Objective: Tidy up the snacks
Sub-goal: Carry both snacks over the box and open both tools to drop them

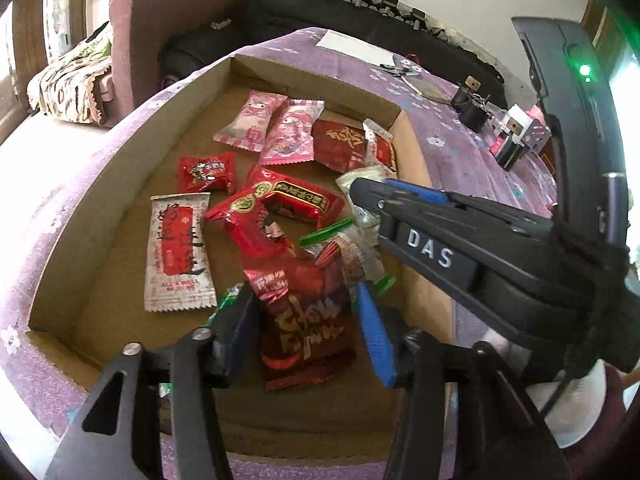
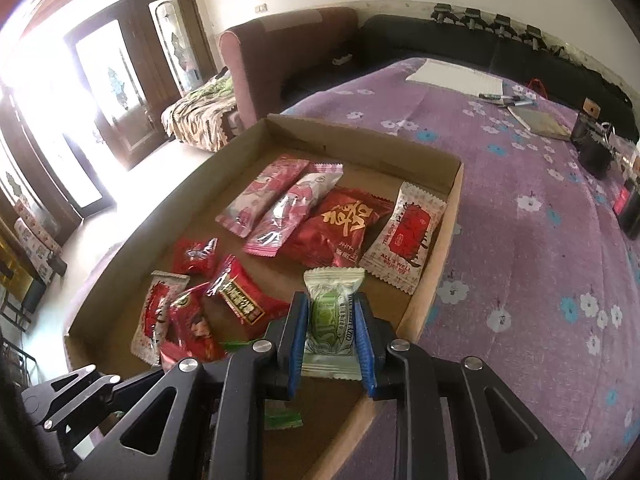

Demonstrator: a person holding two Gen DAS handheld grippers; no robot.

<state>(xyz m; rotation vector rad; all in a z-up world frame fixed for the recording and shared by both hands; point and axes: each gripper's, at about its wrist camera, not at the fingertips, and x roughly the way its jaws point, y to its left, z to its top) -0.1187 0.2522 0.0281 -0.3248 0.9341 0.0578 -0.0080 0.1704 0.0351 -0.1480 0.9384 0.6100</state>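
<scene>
A shallow cardboard tray (image 1: 120,184) (image 2: 436,240) on the purple cloth holds several snack packets. My left gripper (image 1: 308,300) is open above a dark red packet (image 1: 308,332) that lies between its fingers. My right gripper (image 2: 330,304) is shut on a green and white packet (image 2: 330,316) and holds it over the tray's right side; it shows in the left wrist view (image 1: 360,188) as well. Two pink packets (image 2: 280,200), a red one with gold script (image 2: 340,224) and white-red packets (image 1: 178,252) (image 2: 404,236) lie in the tray.
The table has a purple flowered cloth (image 2: 520,240). Paper and pens (image 2: 496,96), a notebook (image 2: 544,120) and black devices (image 1: 496,124) lie at the far right. A maroon armchair (image 1: 160,32) and a black sofa (image 2: 420,36) stand behind.
</scene>
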